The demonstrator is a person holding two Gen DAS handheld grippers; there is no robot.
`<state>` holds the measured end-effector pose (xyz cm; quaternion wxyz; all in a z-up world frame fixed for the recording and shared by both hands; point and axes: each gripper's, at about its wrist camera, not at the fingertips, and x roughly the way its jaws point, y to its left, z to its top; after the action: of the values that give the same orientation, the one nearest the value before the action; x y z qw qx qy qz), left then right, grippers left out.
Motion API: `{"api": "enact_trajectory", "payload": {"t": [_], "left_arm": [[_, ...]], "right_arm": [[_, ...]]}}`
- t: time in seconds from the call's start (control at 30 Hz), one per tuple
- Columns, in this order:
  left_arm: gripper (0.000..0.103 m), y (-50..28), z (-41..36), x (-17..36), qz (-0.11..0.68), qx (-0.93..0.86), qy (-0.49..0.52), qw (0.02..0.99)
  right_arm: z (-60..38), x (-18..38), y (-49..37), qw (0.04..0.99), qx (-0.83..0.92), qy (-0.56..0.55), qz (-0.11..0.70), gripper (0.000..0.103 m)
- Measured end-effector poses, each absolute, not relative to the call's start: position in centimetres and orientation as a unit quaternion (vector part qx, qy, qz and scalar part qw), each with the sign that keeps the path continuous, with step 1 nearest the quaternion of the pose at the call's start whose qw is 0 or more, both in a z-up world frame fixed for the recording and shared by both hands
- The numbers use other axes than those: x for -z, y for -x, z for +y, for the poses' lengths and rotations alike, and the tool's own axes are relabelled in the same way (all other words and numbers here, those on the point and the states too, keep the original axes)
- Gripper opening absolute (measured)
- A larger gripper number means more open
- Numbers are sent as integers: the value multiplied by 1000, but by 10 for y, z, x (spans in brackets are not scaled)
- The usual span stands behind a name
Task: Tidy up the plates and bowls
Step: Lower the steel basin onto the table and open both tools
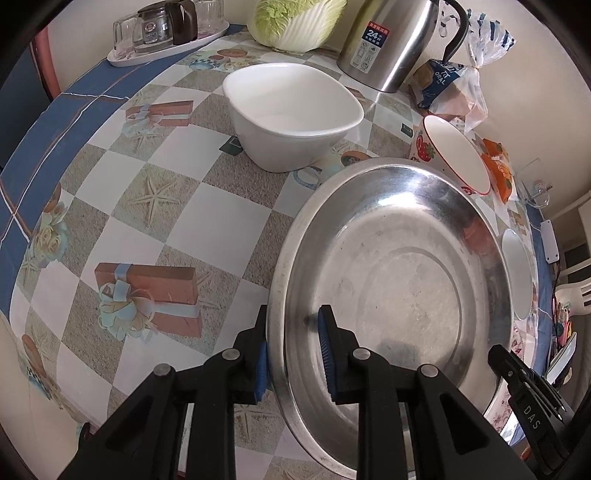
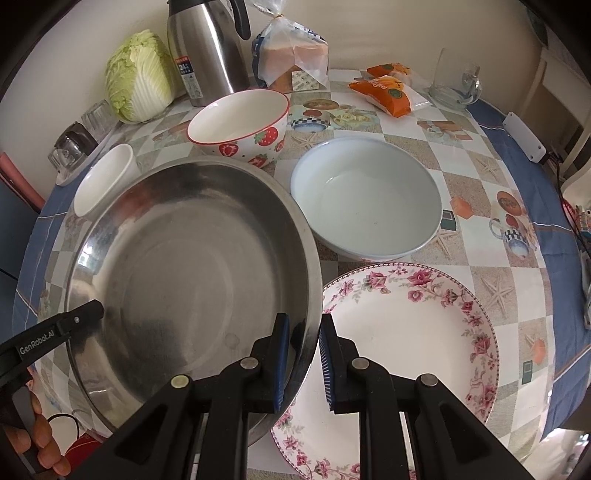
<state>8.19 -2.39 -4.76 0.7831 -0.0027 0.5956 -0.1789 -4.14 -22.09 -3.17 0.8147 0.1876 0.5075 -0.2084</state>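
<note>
A wide steel basin (image 1: 388,258) (image 2: 192,258) fills the middle of both views. My left gripper (image 1: 294,310) is shut on its left rim, one pad outside and one inside. On the opposite rim my right gripper (image 2: 304,317) is shut the same way. That edge of the basin overlaps a floral plate (image 2: 413,332). A white bowl (image 1: 291,110) (image 2: 103,181) stands behind the basin to the left. Behind the basin's far rim sits a strawberry-print bowl (image 1: 458,155) (image 2: 236,122). A pale blue bowl (image 2: 365,206) lies beyond the floral plate.
Along the back wall are a steel thermos jug (image 2: 207,48), a cabbage (image 2: 136,77), a bread bag (image 2: 291,55), orange packets (image 2: 388,88) and a glass mug (image 2: 454,81). A tray of glassware (image 1: 166,33) stands at the far left. A hand (image 2: 40,443) grips the left tool.
</note>
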Motion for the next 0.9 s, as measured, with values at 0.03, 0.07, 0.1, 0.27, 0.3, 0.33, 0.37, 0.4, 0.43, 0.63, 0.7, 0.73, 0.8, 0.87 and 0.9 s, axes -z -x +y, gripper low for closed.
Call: {"api": "enact_trajectory", "payload": {"t": [0.03, 0.07, 0.1, 0.27, 0.3, 0.33, 0.37, 0.4, 0.43, 0.63, 0.7, 0.73, 0.8, 0.87, 0.9], "left_arm": [[25, -82, -24, 48, 595, 179, 2, 783], [27, -82, -23, 48, 595, 180, 2, 783], [27, -83, -24, 48, 596, 180, 3, 783], [28, -83, -25, 49, 599, 176, 1, 781], [29, -84, -24, 49, 599, 175, 2, 781], [29, -84, -24, 48, 598, 176, 4, 782], [29, -84, -23, 47, 596, 176, 5, 784], [30, -83, -23, 45, 594, 176, 5, 785], [31, -83, -23, 44, 591, 176, 5, 787], [39, -81, -22, 31, 572, 177, 6, 801], [48, -80, -20, 24, 561, 178, 9, 808], [52, -79, -19, 21, 556, 179, 11, 812], [55, -78, -17, 16, 550, 180, 14, 815], [58, -77, -16, 14, 547, 178, 12, 818], [60, -77, -17, 14, 547, 177, 9, 818]], "right_arm": [[-221, 31, 42, 815, 208, -187, 508, 19], [-221, 31, 41, 814, 208, -187, 508, 19], [-221, 31, 41, 814, 209, -186, 509, 19], [-221, 30, 42, 814, 208, -185, 509, 19], [-222, 30, 42, 815, 209, -185, 508, 19], [-222, 29, 42, 816, 209, -184, 507, 19], [-222, 28, 42, 816, 211, -183, 505, 19], [-222, 26, 43, 818, 213, -182, 503, 19], [-222, 24, 43, 819, 216, -181, 500, 20], [-224, 16, 46, 825, 224, -183, 485, 20], [-226, 13, 47, 827, 226, -186, 480, 19], [-226, 12, 47, 828, 228, -187, 478, 19], [-226, 10, 48, 830, 230, -186, 473, 20], [-226, 9, 49, 831, 232, -187, 470, 27], [-226, 8, 49, 831, 233, -188, 469, 33]]}}
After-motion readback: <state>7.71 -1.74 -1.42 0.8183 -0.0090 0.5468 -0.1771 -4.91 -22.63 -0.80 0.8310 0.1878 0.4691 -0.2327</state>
